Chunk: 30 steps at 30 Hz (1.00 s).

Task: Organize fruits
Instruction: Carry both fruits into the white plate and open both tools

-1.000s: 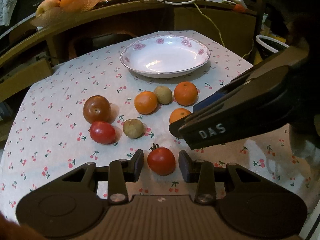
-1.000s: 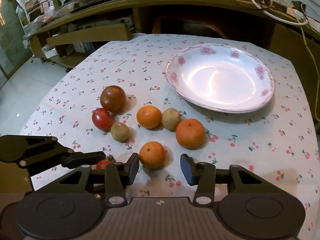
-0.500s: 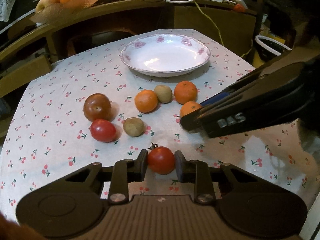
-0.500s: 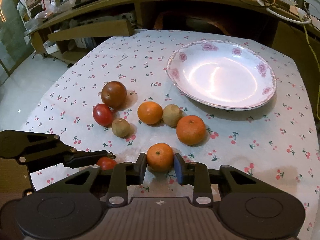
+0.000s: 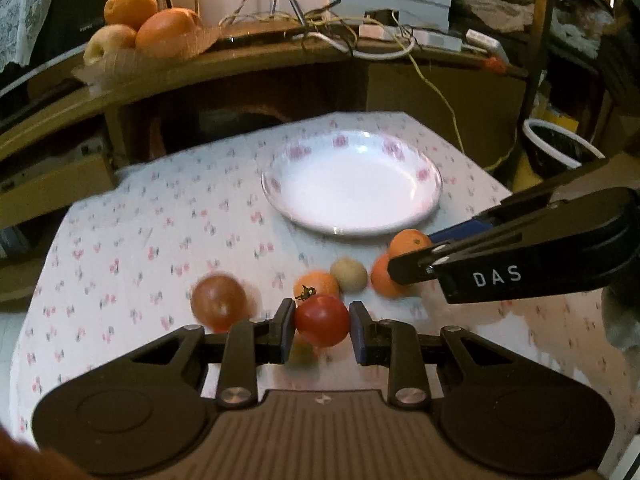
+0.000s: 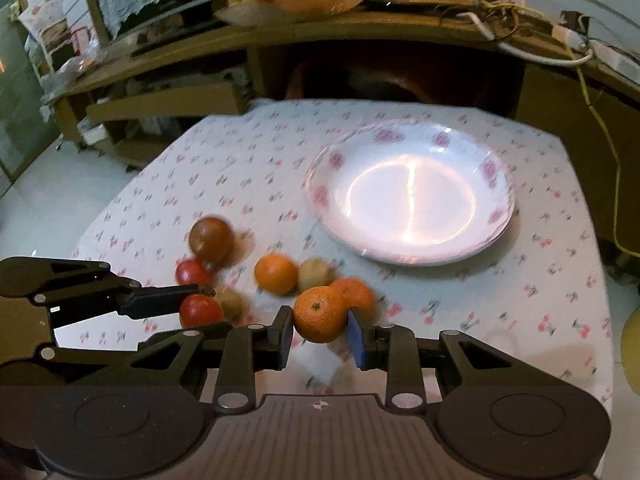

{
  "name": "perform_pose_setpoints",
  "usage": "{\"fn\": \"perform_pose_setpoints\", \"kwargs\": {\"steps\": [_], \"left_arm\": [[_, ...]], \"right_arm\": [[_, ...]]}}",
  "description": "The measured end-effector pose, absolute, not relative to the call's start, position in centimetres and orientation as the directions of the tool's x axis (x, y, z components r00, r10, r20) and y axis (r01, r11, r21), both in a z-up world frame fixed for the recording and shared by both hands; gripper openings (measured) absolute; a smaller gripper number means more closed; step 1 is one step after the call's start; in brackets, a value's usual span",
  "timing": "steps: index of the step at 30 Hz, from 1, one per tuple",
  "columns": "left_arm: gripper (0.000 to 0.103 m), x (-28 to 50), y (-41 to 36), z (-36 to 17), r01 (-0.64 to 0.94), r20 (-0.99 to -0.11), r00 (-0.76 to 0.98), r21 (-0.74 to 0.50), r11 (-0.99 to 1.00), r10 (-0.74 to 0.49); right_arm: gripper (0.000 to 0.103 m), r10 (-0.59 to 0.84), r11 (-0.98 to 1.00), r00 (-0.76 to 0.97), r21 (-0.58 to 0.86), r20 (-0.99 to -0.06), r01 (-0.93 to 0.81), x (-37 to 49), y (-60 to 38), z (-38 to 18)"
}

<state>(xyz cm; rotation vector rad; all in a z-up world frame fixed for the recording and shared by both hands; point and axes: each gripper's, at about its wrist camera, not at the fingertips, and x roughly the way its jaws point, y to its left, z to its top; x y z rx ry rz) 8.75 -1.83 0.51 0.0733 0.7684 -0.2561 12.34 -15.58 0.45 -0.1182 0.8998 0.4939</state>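
Note:
My left gripper (image 5: 322,323) is shut on a red tomato (image 5: 322,321) and holds it above the cloth. My right gripper (image 6: 319,327) is shut on a small orange (image 6: 320,314), also lifted. The empty white flowered plate (image 5: 430,178) sits at the far middle of the table; it also shows in the right wrist view (image 6: 505,208). On the cloth lie a dark tomato (image 6: 211,236), a red tomato (image 6: 192,273), two oranges (image 6: 276,273) (image 6: 357,292) and two kiwis (image 6: 316,274) (image 6: 230,299). The right gripper's side shows in the left wrist view (image 5: 416,268).
The table has a cherry-print cloth (image 6: 248,168). A wooden shelf (image 5: 240,60) behind it carries a basket of fruit (image 5: 144,32) and cables (image 5: 360,44). A bin (image 5: 560,152) stands on the floor at right.
Both grippers closed on their fruits and lifted them: the left took the red tomato, the right the small orange. Both views have tilted up and moved toward the plate.

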Motion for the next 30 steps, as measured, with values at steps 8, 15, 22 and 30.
{"fn": "perform_pose_setpoints", "kwargs": {"steps": [8, 15, 22, 30], "left_arm": [[0.034, 13.5, -2.6, 0.9, 0.261, -0.665, 0.72, -0.002, 0.965, -0.196], [0.034, 16.5, -3.3, 0.6, 0.28, -0.658, 0.728, 0.028, 0.96, -0.193], [0.034, 18.4, -3.8, 0.0, 0.286, -0.663, 0.723, 0.032, 0.958, -0.194], [0.034, 18.9, -4.1, -0.6, 0.279, -0.684, 0.706, 0.033, 0.96, -0.182]], "right_arm": [[0.03, 0.332, 0.911, 0.573, 0.096, -0.749, -0.402, 15.8, -16.6, 1.0], [0.03, 0.307, 0.921, 0.584, 0.08, -0.751, -0.38, 18.0, -16.6, 0.4], [0.03, 0.282, 0.931, 0.587, 0.068, -0.759, -0.36, 19.6, -16.9, -0.4], [0.031, 0.274, 0.934, 0.575, 0.069, -0.771, -0.351, 20.3, -17.2, -0.9]]}}
